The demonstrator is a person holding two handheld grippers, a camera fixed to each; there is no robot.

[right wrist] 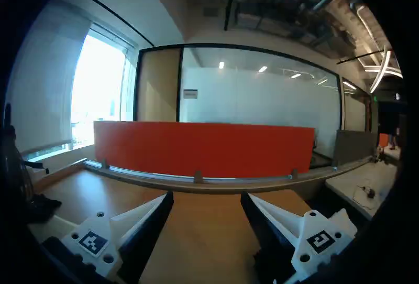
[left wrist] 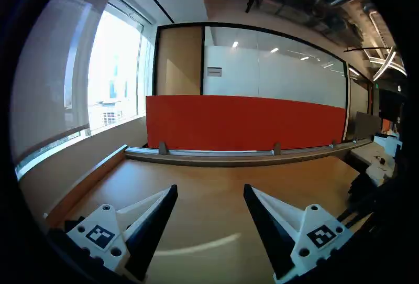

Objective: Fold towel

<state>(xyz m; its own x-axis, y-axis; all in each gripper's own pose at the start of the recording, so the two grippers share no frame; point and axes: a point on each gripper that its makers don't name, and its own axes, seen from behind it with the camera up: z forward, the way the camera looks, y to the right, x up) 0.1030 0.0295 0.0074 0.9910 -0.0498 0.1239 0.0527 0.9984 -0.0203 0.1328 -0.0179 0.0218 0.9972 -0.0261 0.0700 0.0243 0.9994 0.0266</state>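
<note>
My left gripper (left wrist: 209,188) stands open above a bare wooden desk top (left wrist: 209,216), nothing between its white-and-black fingers (left wrist: 157,216). In the right gripper view my right gripper (right wrist: 207,196) is open too, held over the same wooden desk top (right wrist: 209,237) with an empty gap between the fingers (right wrist: 152,221). Both point toward the orange divider panel at the desk's far edge. I see no towel in either view.
An orange divider panel (left wrist: 241,122) on a metal rail (left wrist: 230,154) closes the desk's far edge. A window (left wrist: 112,82) and sill run along the left. A neighbouring white desk (right wrist: 366,182) with small items lies to the right. Dark equipment (right wrist: 21,189) sits at the far left.
</note>
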